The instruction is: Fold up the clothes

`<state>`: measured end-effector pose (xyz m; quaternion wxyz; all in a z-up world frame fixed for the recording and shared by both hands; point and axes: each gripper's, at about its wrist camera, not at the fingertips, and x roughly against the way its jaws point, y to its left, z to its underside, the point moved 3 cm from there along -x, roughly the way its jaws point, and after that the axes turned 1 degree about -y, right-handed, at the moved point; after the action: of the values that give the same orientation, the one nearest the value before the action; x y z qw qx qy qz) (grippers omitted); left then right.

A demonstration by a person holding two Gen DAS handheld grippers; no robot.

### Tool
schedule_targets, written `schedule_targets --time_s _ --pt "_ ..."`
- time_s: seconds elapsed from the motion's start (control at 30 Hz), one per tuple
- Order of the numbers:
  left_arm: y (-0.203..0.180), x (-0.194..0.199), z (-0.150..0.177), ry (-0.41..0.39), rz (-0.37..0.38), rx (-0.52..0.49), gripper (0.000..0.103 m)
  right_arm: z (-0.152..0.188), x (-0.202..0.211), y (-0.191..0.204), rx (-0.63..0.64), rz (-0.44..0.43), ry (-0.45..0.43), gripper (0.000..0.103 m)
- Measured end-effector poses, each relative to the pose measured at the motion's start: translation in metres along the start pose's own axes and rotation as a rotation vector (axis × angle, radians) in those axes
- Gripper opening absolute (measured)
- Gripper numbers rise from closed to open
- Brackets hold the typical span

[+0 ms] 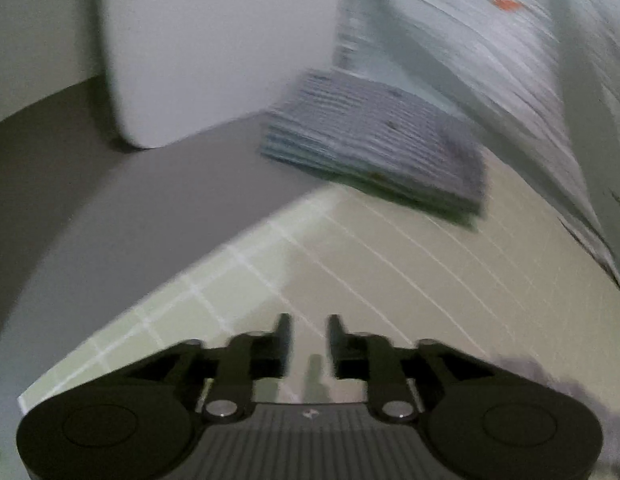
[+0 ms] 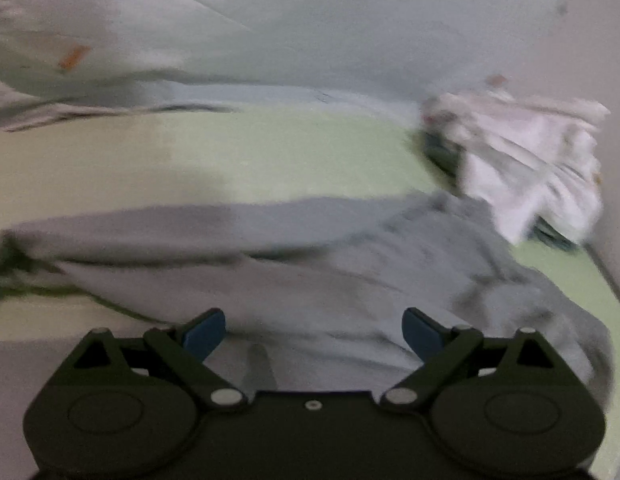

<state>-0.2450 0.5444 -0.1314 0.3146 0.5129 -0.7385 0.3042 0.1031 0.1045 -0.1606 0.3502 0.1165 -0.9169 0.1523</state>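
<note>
**Grey garment spread below my open right gripper**

Pale green mat (image 1: 390, 280) under both tools. My left gripper (image 1: 309, 332) hangs over it, jaws narrowly parted, holding nothing. My right gripper (image 2: 314, 330) gapes wide and empty above the crumpled grey garment (image 2: 350, 280). A folded stack (image 1: 374, 148) sits at the mat's far edge; a white heap (image 2: 530, 160) lies right.

The left wrist view shows one folded stack (image 1: 374, 144) at 12 o'clock and one white pillow (image 1: 214, 48) at 11 o'clock. The right wrist view shows one grey garment (image 2: 350, 280) at centre and one white heap (image 2: 526, 160) at 2 o'clock.
</note>
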Motion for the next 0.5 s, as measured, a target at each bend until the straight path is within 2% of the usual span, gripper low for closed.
schedule_targets --time_s 0.03,0.1,0.17,0.4,0.5 --pt "-0.01 -0.002 0.002 0.014 0.023 -0.04 0.054 -0.004 0.0 0.009 0.017 -0.029 -0.011 0.096" --pt "-0.032 -0.007 0.006 0.037 0.06 -0.114 0.067 -0.011 -0.001 0.028 0.042 -0.094 -0.026 0.096" --pt "-0.051 -0.014 0.008 0.058 0.079 -0.166 0.069 -0.016 -0.002 0.048 0.069 -0.162 -0.034 0.096" --pt "-0.09 -0.024 0.01 0.117 0.161 -0.213 0.074 -0.033 -0.003 0.11 0.205 -0.36 -0.06 0.095" --pt "-0.102 -0.028 0.012 0.127 0.157 -0.266 0.074 -0.037 -0.011 0.135 0.305 -0.434 -0.042 0.086"
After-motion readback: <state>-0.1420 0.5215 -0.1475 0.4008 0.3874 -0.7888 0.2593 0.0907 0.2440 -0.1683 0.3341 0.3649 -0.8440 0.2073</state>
